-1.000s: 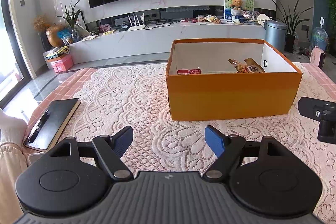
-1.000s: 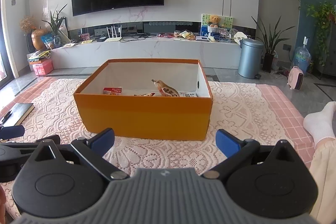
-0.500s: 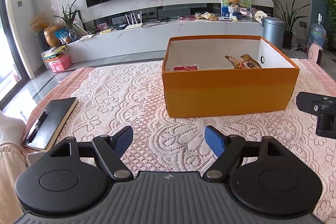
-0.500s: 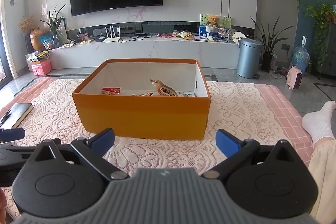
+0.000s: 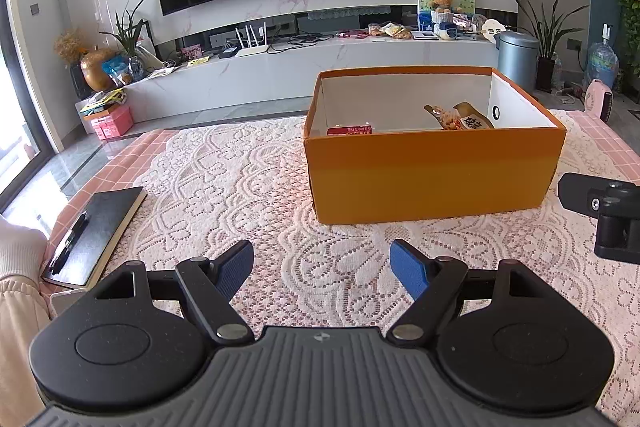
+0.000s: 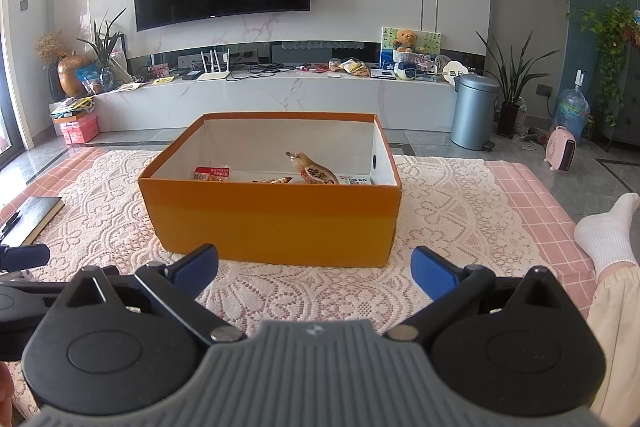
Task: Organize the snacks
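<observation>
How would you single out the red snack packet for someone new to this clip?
Find the orange box on the lace cloth. Look inside near its left wall: the red snack packet lies flat there. The other snacks are brownish and sit toward the middle and right, like the tan pouch.

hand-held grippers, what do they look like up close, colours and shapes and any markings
Both match. The left hand-held gripper and right hand-held gripper each have two blue textured pads on black angled link arms with silver pivot pins. Behind sit two round black discs and a grey ribbed body with a small logo at its front edge. No cables show.
</observation>
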Demonstrator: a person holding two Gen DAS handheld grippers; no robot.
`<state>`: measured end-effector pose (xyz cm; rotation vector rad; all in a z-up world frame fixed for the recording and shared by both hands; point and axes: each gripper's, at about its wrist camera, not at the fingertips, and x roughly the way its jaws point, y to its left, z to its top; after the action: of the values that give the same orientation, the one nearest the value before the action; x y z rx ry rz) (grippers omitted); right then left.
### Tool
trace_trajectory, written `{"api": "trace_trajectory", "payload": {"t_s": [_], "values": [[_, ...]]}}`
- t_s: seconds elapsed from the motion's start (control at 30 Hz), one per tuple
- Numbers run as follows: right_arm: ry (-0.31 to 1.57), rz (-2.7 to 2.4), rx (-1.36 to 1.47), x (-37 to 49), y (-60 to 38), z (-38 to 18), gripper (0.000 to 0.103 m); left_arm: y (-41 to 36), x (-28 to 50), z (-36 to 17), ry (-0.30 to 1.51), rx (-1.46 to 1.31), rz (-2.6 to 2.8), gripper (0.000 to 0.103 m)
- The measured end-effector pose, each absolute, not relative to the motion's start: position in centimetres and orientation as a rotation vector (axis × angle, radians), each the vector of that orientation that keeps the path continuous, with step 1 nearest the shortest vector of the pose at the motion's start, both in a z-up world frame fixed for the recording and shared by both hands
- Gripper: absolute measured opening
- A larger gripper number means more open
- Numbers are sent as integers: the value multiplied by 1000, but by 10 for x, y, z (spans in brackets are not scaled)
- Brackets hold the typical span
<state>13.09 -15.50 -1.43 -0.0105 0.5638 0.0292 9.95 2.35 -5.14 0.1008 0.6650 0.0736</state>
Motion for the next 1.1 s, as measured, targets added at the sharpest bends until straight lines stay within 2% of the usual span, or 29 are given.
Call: {"api": "trace_trajectory", "payload": {"t_s": [1.1], "values": [[566, 30, -10, 130, -155, -14, 99, 19, 97, -47, 648, 114, 67, 91]]}}
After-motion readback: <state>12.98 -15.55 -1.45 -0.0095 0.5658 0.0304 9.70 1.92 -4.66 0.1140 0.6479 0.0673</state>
